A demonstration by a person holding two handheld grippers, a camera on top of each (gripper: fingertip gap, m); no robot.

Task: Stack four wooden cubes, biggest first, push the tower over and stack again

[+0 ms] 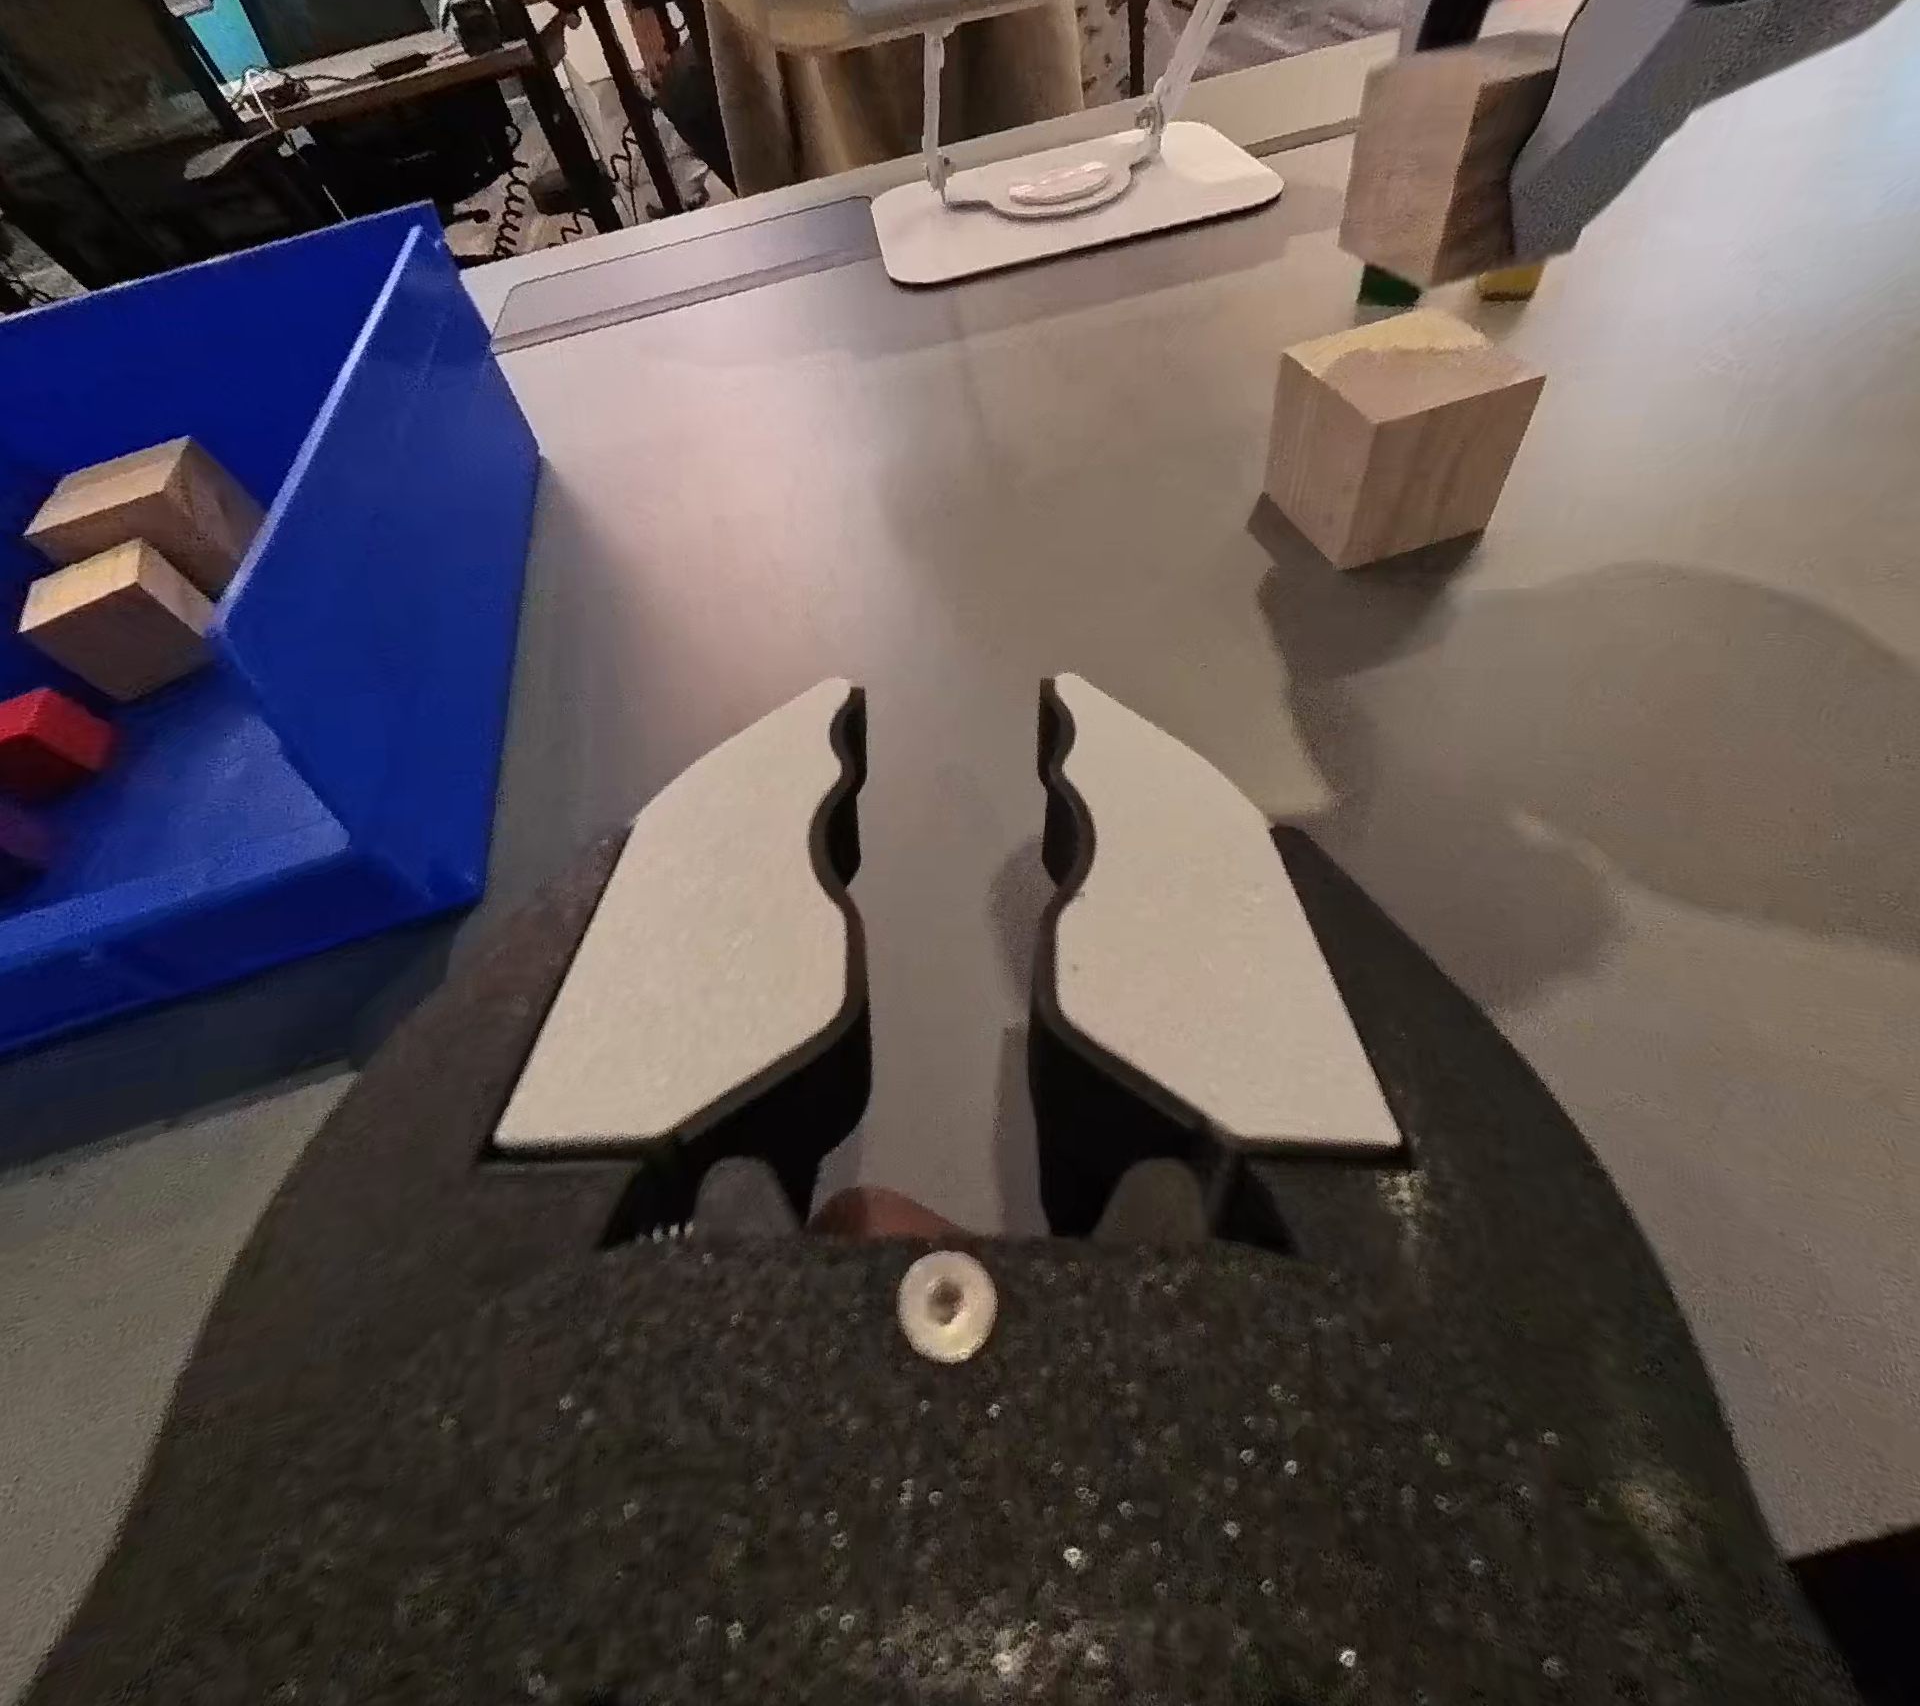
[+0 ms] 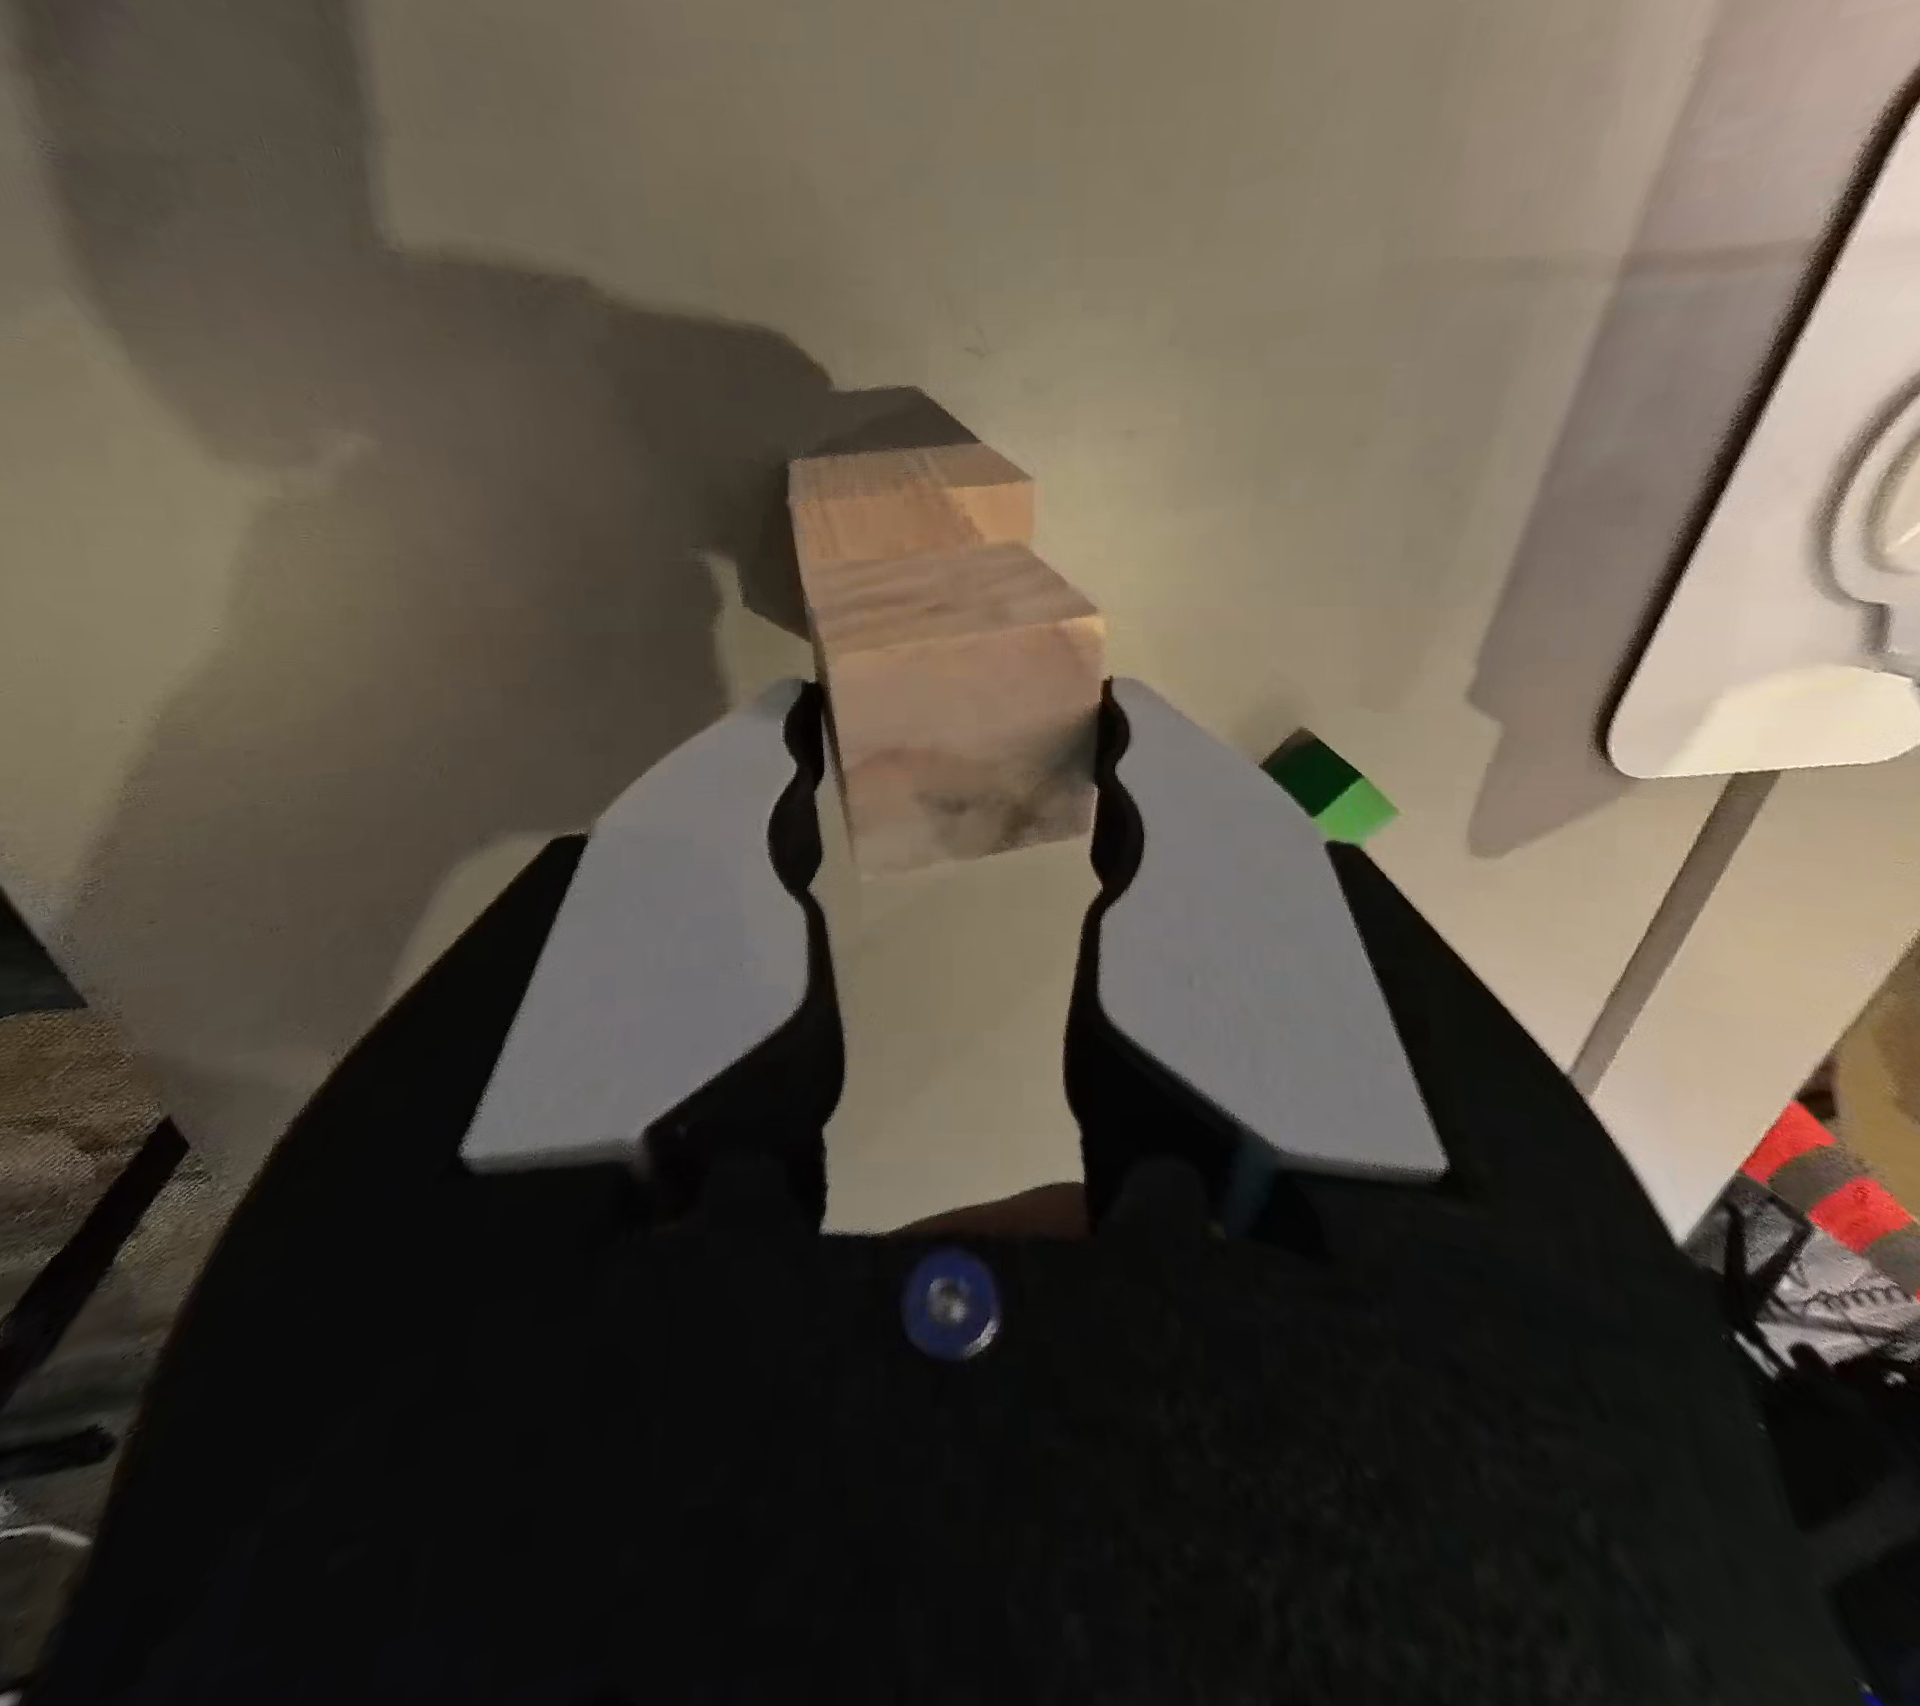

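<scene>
A large wooden cube (image 1: pixel 1403 446) stands on the grey table at the right; it also shows in the right wrist view (image 2: pixel 904 493). My right gripper (image 2: pixel 956 721) is shut on a second wooden cube (image 2: pixel 961 711) and holds it in the air above and a little beyond the large cube; the held cube (image 1: pixel 1429 165) and that gripper (image 1: pixel 1662 15) show at the upper right of the left wrist view. My left gripper (image 1: pixel 951 700) is open and empty, low over the table, well short of the large cube. Two more wooden cubes (image 1: pixel 135 565) lie in the blue bin.
The blue bin (image 1: pixel 384 596) stands at the left, also holding a red block (image 1: pixel 52 737) and a purple one. A green block (image 2: pixel 1330 789) and a yellow block (image 1: pixel 1507 283) lie near the cubes. A white stand base (image 1: pixel 1081 202) holds a sign at the back. About 20 centimeters separates my left fingertips from my right.
</scene>
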